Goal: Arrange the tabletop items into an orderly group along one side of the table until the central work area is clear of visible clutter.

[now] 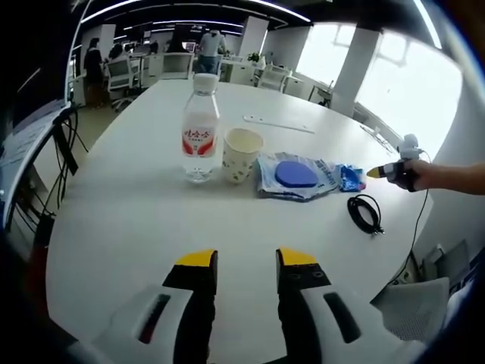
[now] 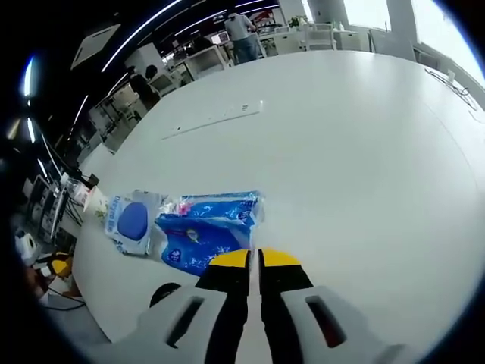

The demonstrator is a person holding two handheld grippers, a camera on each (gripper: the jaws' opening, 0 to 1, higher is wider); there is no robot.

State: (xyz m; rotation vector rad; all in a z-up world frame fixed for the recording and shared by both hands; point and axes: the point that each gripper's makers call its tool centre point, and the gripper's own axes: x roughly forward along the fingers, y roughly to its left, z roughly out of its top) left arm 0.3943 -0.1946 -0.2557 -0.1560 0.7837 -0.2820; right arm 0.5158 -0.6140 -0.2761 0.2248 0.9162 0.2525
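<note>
Bottle (image 1: 201,129) label is red, unreadable; blue packs (image 2: 208,227) on the white surface (image 1: 136,220), open office. Left gripper (image 1: 248,265) released; right gripper (image 2: 254,262) clenched, empty.

The table (image 1: 136,220) has a smooth, matt white top. On it, the water bottle (image 1: 200,136) is clear glossy plastic with a paper-like label; beside it stands a matt paper cup (image 1: 241,154). The blue packet (image 2: 208,227) looks like shiny crinkled plastic film. A black cable (image 1: 364,213) near the table edge seems rubbery, though it is small.
</note>
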